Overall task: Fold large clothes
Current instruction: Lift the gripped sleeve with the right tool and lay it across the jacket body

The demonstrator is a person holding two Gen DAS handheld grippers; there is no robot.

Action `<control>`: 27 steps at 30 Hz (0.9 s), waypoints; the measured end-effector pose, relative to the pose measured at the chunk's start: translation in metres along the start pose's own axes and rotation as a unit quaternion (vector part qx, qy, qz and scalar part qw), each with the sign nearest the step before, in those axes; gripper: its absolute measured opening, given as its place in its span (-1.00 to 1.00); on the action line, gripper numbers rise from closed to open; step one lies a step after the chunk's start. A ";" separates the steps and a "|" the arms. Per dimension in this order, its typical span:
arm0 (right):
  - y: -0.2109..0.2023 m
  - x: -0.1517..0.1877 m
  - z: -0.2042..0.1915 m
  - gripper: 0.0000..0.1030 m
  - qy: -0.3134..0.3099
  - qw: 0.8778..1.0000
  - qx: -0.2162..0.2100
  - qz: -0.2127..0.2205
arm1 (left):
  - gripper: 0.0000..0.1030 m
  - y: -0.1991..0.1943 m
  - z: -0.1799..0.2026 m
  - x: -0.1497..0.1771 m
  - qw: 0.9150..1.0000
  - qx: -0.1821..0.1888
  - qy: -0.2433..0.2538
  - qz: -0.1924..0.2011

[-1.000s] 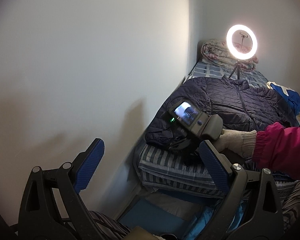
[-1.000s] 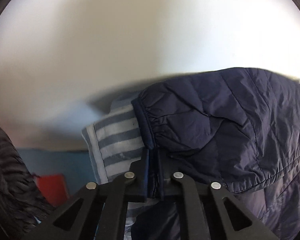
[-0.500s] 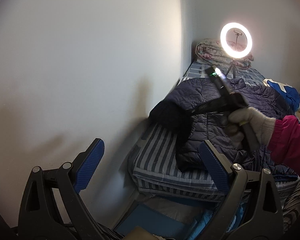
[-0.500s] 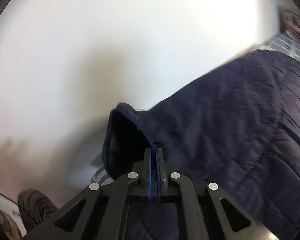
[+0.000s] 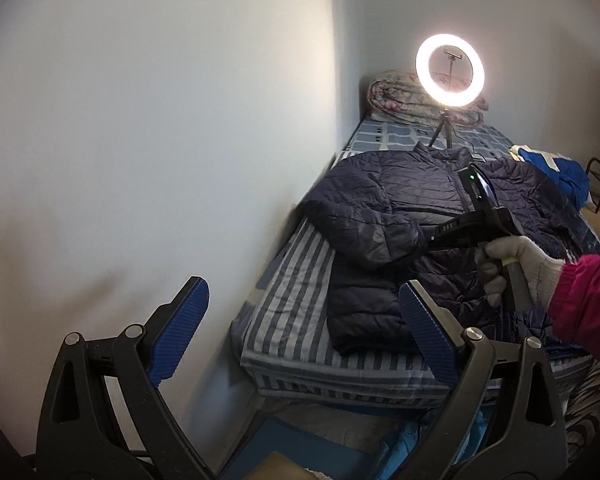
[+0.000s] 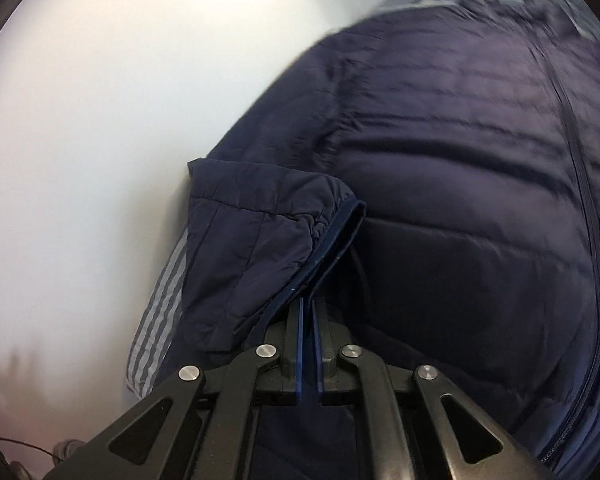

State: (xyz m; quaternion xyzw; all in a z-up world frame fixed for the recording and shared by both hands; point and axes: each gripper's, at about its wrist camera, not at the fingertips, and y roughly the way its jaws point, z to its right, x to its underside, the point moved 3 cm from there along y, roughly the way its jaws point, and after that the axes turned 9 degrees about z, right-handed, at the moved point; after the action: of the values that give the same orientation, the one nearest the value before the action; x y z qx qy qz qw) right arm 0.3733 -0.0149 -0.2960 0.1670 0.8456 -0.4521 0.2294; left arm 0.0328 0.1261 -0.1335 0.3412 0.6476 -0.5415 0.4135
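Observation:
A dark navy quilted jacket [image 5: 412, 200] lies front up on the striped bed [image 5: 296, 320]; it fills the right wrist view [image 6: 460, 160]. My right gripper [image 6: 308, 308] is shut on the cuff [image 6: 336, 232] of the jacket's left sleeve [image 6: 244, 256] and holds that sleeve folded across the jacket's body. In the left wrist view the right gripper [image 5: 424, 240] shows over the jacket, held by a gloved hand [image 5: 516, 260]. My left gripper [image 5: 300, 320] is open and empty, back from the foot of the bed, well clear of the jacket.
A white wall [image 5: 140, 140] runs along the bed's left side. A lit ring light [image 5: 450, 70] on a small tripod stands at the head of the bed before a rolled quilt [image 5: 396, 96]. A blue garment [image 5: 556, 168] lies at the right edge.
My right gripper lifted the sleeve cuff off the bed's near left corner and carried it inward over the jacket's body. The left gripper stayed open and still.

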 end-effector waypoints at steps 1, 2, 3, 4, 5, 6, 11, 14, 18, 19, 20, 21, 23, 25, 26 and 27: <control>-0.002 0.001 0.004 -0.70 0.012 1.000 -0.003 0.004 | 0.90 0.004 0.003 -0.004 1.000 0.001 0.006 0.002; -0.004 0.004 0.010 -0.44 0.027 1.000 -0.011 0.009 | 0.90 0.007 0.005 -0.007 1.000 0.002 0.010 0.005; -0.007 0.006 0.015 -0.32 0.045 0.999 -0.022 0.016 | 0.90 0.010 0.007 -0.011 1.000 0.003 0.014 0.008; -0.012 0.008 0.021 -0.22 0.067 0.997 -0.035 0.025 | 0.90 0.015 0.010 -0.016 1.000 0.002 0.019 0.011; -0.017 0.012 0.025 -0.21 0.079 0.995 -0.044 0.030 | 0.90 0.020 0.011 -0.019 1.000 0.002 0.021 0.013; -0.021 0.013 0.028 -0.20 0.098 0.992 -0.064 0.036 | 0.90 0.026 0.013 -0.023 1.000 0.003 0.024 0.015; -0.009 0.007 0.029 0.31 0.126 0.987 -0.094 0.035 | 0.90 0.068 0.032 -0.046 0.999 0.025 0.025 0.006; 0.019 0.000 0.031 0.31 0.130 0.988 -0.082 0.017 | 0.90 0.092 0.045 -0.057 0.999 0.043 0.022 0.006; 0.040 -0.003 0.023 -0.21 0.110 0.990 -0.089 0.004 | 0.90 0.137 0.057 -0.069 0.997 0.080 -0.009 -0.017; 0.046 -0.002 0.018 -0.68 0.100 0.990 -0.094 -0.007 | 0.90 0.151 0.059 -0.070 0.996 0.083 -0.018 -0.025; 0.050 -0.001 0.016 -0.89 0.094 0.991 -0.089 -0.015 | 0.90 0.162 0.060 -0.070 0.996 0.085 -0.024 -0.031; 0.052 0.000 0.015 -0.92 0.086 0.993 -0.078 -0.018 | 0.90 0.172 0.062 -0.070 0.995 0.085 -0.029 -0.033; 0.052 -0.002 0.012 -0.96 0.074 0.994 -0.074 -0.012 | 0.90 0.189 0.061 -0.064 0.996 0.073 -0.036 -0.032; 0.040 -0.008 0.010 -0.96 0.060 0.996 -0.068 0.002 | 0.90 0.199 0.058 -0.057 0.995 0.073 -0.051 -0.037; 0.031 -0.011 0.009 -0.97 0.052 0.996 -0.067 0.010 | 0.90 0.205 0.057 -0.054 0.994 0.074 -0.067 -0.044; 0.023 -0.017 0.009 -0.97 0.040 0.997 -0.060 0.020 | 0.90 0.209 0.056 -0.051 0.993 0.078 -0.078 -0.048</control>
State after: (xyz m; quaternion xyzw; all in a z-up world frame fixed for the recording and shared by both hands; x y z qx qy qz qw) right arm 0.4013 -0.0120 -0.3069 0.1875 0.8764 -0.3885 0.2142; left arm 0.2496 0.1094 -0.1787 0.2976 0.5845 -0.6347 0.4086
